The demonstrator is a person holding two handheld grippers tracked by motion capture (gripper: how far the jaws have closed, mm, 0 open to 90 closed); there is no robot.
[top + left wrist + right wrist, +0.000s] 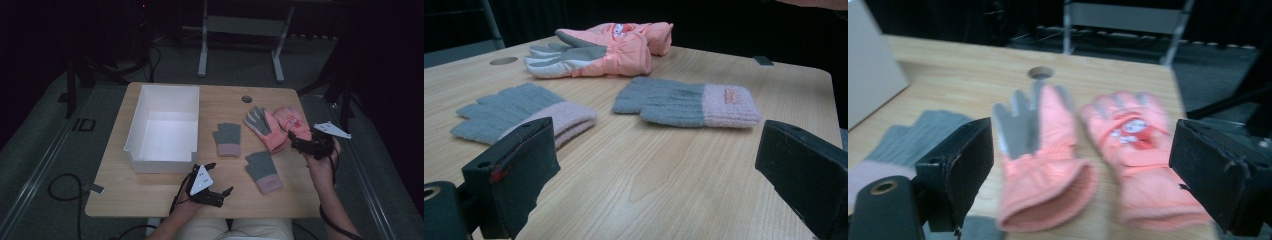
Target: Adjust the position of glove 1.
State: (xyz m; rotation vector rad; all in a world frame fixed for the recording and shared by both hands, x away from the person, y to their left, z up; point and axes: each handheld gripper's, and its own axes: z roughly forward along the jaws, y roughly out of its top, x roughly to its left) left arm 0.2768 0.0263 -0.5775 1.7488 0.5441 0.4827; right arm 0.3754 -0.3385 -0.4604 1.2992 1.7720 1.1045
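Two grey knit gloves with pink cuffs lie flat on the wooden table (150,195): one (228,139) mid-table, the other (263,171) nearer the front. Two orange padded gloves lie side by side at the right, one palm-up with grey fingers (264,127), one with a red print (292,119). My left gripper (220,177) is low at the front edge, open and holding nothing, facing the grey gloves (519,112) (684,102). My right gripper (296,142) hovers open just before the cuffs of the orange gloves (1043,150) (1138,150).
A white open box (162,127) stands on the left half of the table, with nothing showing inside it. A round cable hole (247,99) sits near the far edge. A metal frame (240,30) stands on the floor beyond. Cables trail on the floor at the left.
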